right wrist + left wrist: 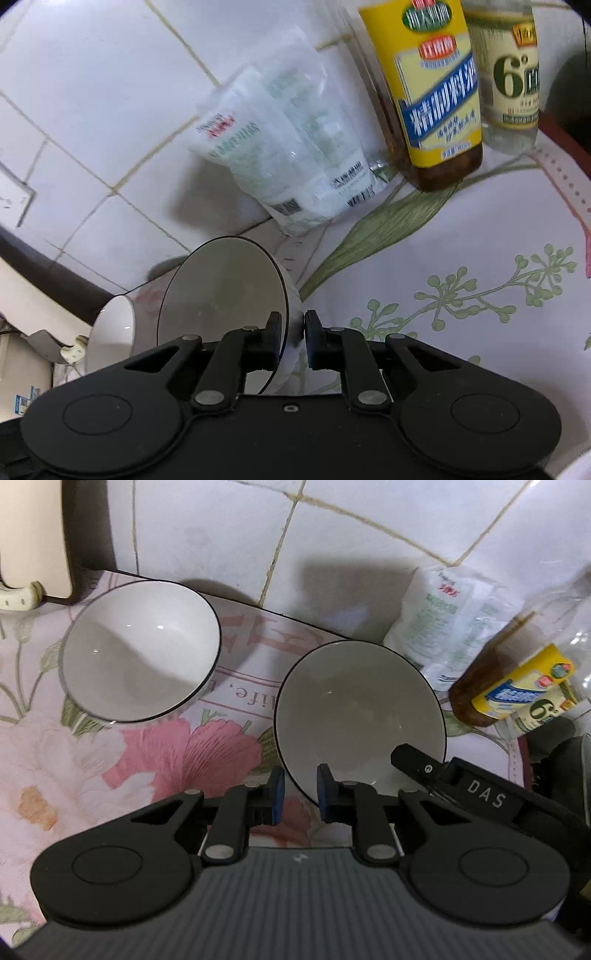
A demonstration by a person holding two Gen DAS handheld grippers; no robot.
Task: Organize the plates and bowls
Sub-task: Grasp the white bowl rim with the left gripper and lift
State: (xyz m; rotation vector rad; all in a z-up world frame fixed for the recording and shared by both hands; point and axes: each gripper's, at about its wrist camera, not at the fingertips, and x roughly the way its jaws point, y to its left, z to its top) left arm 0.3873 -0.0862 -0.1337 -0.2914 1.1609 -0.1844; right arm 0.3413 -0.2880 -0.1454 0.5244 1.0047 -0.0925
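Two white bowls with thin black rims are on a floral tablecloth. In the left wrist view, one bowl (pixel 140 650) sits at the back left, and a second bowl (pixel 360 716) is held tilted at centre right. My left gripper (pixel 299 794) is open, its blue-padded fingers straddling the near rim of the second bowl without closing on it. My right gripper (pixel 417 764) comes in from the right onto that bowl's rim. In the right wrist view, my right gripper (pixel 291 334) is shut on the rim of the tilted bowl (pixel 221 295). The other bowl (pixel 110 332) lies beyond at left.
A bag of white salt (pixel 443 620) leans on the tiled wall behind the bowls. A yellow-labelled bottle (pixel 517 679) and a clear bottle (pixel 513 74) stand at the right. The table's back edge (pixel 258 607) meets the wall. A cream appliance (pixel 33 535) is at far left.
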